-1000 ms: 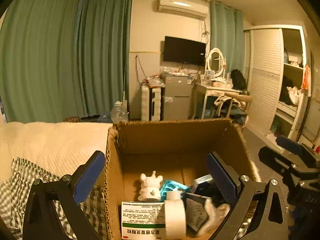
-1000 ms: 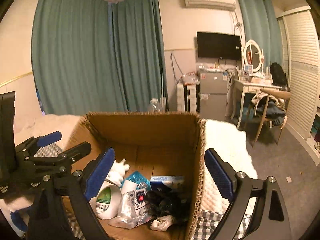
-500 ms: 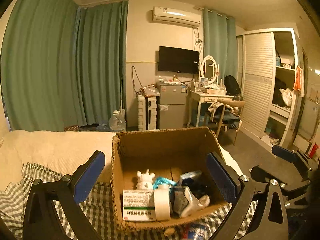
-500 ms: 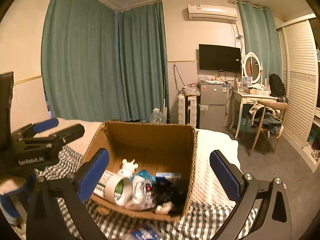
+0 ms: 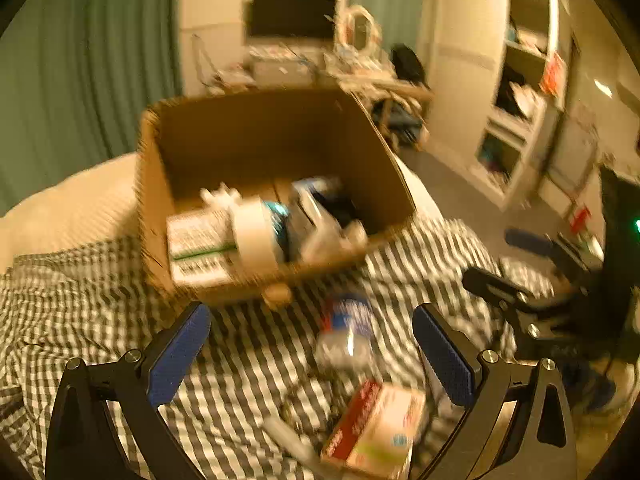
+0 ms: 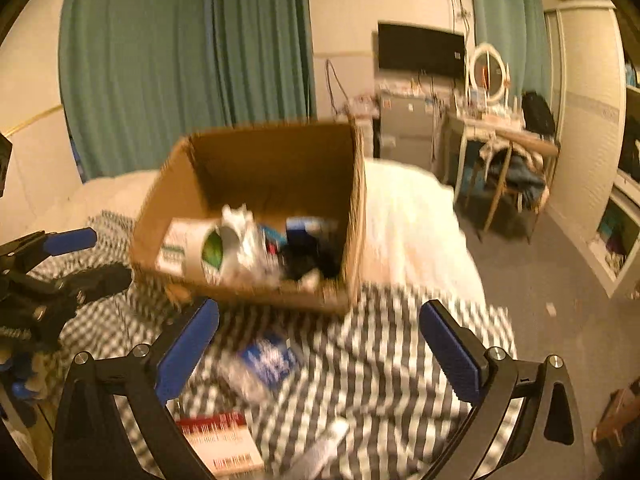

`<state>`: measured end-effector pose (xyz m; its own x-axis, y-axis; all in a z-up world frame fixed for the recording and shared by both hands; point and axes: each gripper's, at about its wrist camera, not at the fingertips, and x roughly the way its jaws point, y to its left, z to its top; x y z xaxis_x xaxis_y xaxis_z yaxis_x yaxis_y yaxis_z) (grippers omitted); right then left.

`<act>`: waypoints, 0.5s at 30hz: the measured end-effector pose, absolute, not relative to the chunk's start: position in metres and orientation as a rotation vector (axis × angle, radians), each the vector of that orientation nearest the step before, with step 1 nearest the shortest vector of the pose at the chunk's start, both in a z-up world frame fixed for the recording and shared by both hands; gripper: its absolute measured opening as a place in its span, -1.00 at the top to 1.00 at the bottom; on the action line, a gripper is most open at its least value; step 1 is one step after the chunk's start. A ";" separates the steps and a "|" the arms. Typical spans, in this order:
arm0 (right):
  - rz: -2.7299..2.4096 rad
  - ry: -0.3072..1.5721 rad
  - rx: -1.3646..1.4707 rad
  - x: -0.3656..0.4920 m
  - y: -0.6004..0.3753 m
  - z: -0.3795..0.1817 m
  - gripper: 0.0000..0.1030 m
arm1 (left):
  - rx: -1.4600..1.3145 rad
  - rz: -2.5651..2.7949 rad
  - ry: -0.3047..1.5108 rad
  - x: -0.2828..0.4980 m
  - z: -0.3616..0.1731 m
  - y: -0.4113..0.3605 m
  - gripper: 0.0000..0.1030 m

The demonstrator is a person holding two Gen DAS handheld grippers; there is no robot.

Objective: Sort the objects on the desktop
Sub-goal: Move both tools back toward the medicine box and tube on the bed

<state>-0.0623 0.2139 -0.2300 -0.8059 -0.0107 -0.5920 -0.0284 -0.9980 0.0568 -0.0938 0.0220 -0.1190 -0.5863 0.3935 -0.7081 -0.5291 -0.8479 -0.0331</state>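
While blurred by motion, both views legible enough for the following entries
Left gripper (image 5: 312, 350): fingers spread wide, nothing between them; poised above the checked cloth (image 5: 80, 320), near the items lying loose on it
Right gripper (image 6: 320, 344): likewise spread wide and empty; aimed at the same patch of cloth from the other side
Cardboard box (image 5: 248, 128): resting on the cloth beyond both grippers, open top; already holding a white-and-green carton (image 5: 196, 240), a roll of white tape (image 5: 256, 236) and other small items too blurred to name
Loose objects: a clear packet with blue print (image 5: 348, 332) just in front of the box; a red-and-cream carton (image 5: 376, 432) nearer the camera, between the left fingers; a pale stick-like item (image 5: 288, 440) beside it, kind not discernible
Same objects, right view: blue-printed packet (image 6: 268, 360), red-and-cream carton (image 6: 220, 440)
Change from one second ago: then level with the box and looking straight into it; now pulled back, raised and tipped downward, with the cloth and loose items newly exposed
Change from half a second ago: box farther off and higher in frame; finger spread unchanged
Meaning for the task: judged a return from the box toward the unsorted items; next pick probably the packet or the carton; sorting partly done, several pieces outstanding
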 end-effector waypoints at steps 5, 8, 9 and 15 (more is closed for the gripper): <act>2.913 0.140 -1.123 -0.053 0.215 -0.262 -0.92 | -1.088 2.294 0.358 -0.080 -0.152 0.033 -1.00; 2.872 0.188 -1.231 -0.053 0.215 -0.281 -0.81 | -1.143 2.227 0.424 -0.073 -0.172 0.043 -1.00; 2.855 0.199 -1.268 -0.054 0.215 -0.288 -0.75 | -1.161 2.200 0.448 -0.071 -0.178 0.047 -1.00; 2.769 0.287 -1.431 -0.064 0.219 -0.319 -0.65 | -1.183 2.064 0.542 -0.057 -0.198 0.064 -1.00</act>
